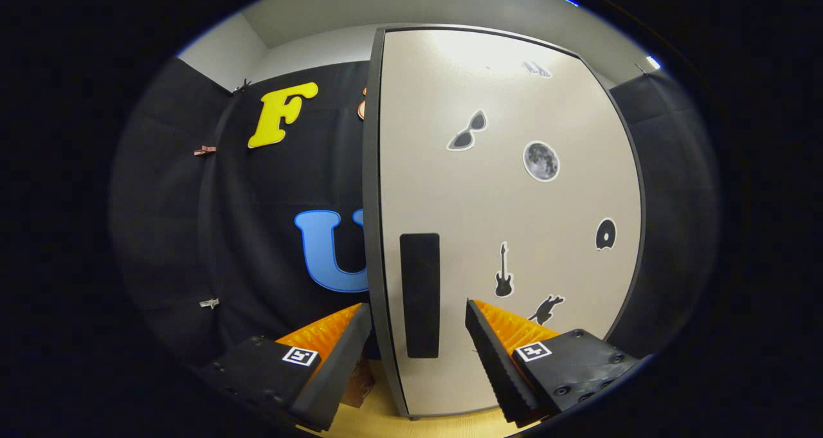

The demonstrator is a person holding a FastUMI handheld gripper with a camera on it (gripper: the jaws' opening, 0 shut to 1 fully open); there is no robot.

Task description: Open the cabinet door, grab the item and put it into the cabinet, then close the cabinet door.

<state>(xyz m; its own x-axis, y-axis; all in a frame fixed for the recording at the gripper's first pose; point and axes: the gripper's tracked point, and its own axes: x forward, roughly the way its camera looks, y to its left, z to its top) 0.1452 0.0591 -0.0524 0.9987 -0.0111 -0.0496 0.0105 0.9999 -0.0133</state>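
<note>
I see the cabinet door [514, 219] filling the centre and right of the frame, pale, upright, its long axis vertical, and what is behind it is hidden from me. A dark vertical handle [420, 294] sits at its lower left, near the door's left edge. My gripper [418, 316] is spread apart, fingers straddling that edge and the handle. Small dark stickers [541, 161] dot the panel. A brownish thing [357, 382], possibly the item, peeks low beside the left finger.

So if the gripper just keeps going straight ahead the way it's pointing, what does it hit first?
Most likely the black handle on the cabinet door. The gripper is open, its fingers straddling the handle and the door's edge. How far off the handle is cannot be told.
</note>
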